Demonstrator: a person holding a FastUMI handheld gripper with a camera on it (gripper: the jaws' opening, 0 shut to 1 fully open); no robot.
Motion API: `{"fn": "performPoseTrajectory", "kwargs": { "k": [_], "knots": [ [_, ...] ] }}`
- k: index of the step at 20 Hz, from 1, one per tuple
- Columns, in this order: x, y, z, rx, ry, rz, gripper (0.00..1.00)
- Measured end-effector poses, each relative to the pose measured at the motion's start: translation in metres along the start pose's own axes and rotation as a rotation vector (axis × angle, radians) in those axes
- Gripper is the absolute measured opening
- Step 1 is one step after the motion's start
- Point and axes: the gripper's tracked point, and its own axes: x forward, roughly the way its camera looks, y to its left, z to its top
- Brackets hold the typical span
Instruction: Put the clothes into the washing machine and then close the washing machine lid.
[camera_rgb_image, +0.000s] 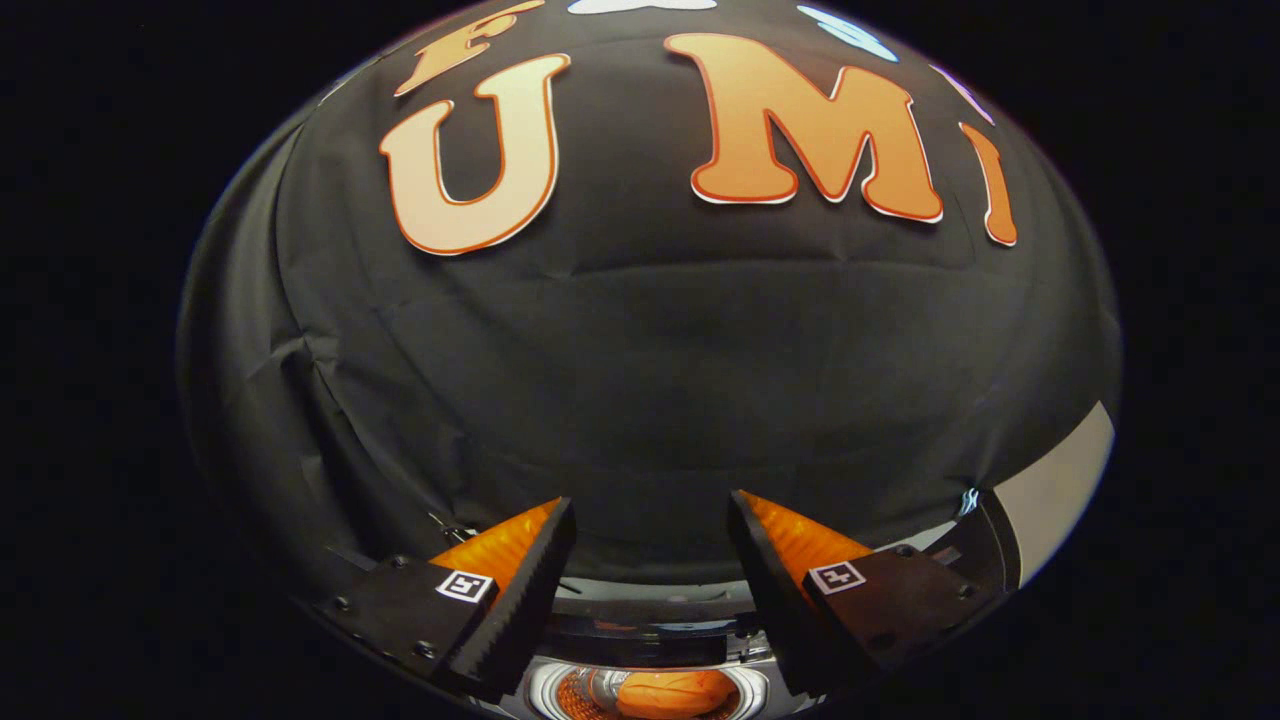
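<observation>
My gripper (650, 545) sits nearest, 2 black fingers w/ ridged pads and orange backs, each carrying a small square marker. The fingers (520, 600) stand wide apart w/ nothing between them; they grip nothing.

Just below and between the finger bases is the washer (650, 625), seen from above: a dark top edge, then a round pale drum rim. Inside the drum lies something orange (672, 692), rounded and soft-looking; prob. the clothes, already in, tho only a sliver shows so I can't be sure. The opening looks uncovered. I can't make out the lid itself; a dark glossy band at the rear of the opening may be it, raised.

Beyond the fingers hangs the booth's black cloth wall (650, 380), creased toward my left. At far right, past the cloth's edge, a pale grey strip (1060, 480) of panel shows.

Why held like this: my guess is the gripper is lifted clear of the drum, tilted to face the wall, fingers spread bc the load has been let go. If so, the loading step looks done and the lid is what's left. Next move, I judge, calls for finding the lid's edge behind the opening and bringing it down w/o snagging the fabric.
</observation>
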Motion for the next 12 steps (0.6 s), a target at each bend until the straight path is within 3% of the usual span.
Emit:
{"fn": "performPoseTrajectory", "kwargs": {
  "k": [5, 12],
  "knots": [
    [0.002, -0.007, -0.007, -0.068, -0.003, -0.024, 0.96],
    [-0.014, -0.007, -0.012, -0.049, -0.06, -0.024, 0.97]
  ]
}}
